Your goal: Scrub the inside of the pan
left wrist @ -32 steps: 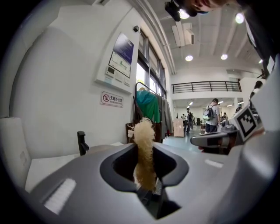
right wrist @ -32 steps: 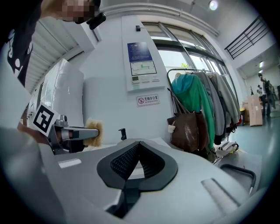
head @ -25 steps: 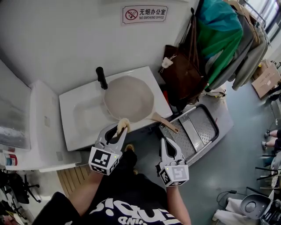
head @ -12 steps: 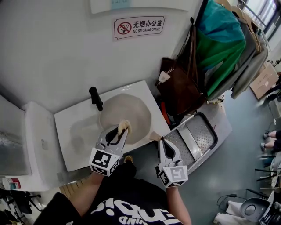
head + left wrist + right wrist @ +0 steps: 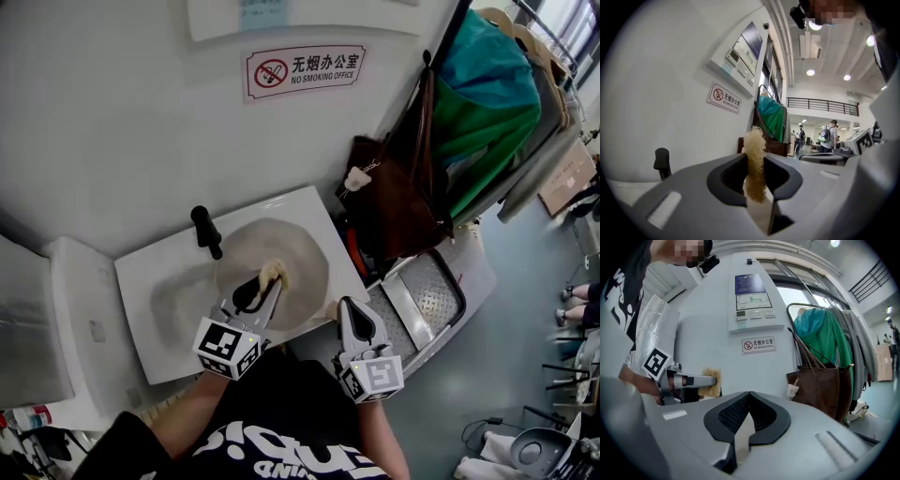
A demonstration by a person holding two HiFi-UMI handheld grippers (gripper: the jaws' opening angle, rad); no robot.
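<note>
A round pale pan (image 5: 295, 248) lies in the white sink (image 5: 155, 300), beside a black faucet (image 5: 206, 231). My left gripper (image 5: 270, 281) is shut on a tan fibrous scrubber (image 5: 273, 273) and holds it over the pan's near half; whether it touches the pan I cannot tell. In the left gripper view the scrubber (image 5: 754, 161) stands pinched between the jaws of the left gripper (image 5: 755, 158). My right gripper (image 5: 348, 306) is shut and empty at the sink's near right corner, where the pan's handle is hidden. The right gripper (image 5: 749, 395) sees the scrubber (image 5: 711, 380).
A brown bag (image 5: 394, 206) and green clothing (image 5: 483, 117) hang on a rack right of the sink. A grey metal tray (image 5: 427, 286) lies on the floor below them. A no-smoking sign (image 5: 305, 67) is on the wall. A white counter (image 5: 66, 328) adjoins the sink's left side.
Both grippers have moved forward towards the sink. The scrubber has gone from the pan's near rim to over its inside. The right gripper has come up to the sink's corner.
</note>
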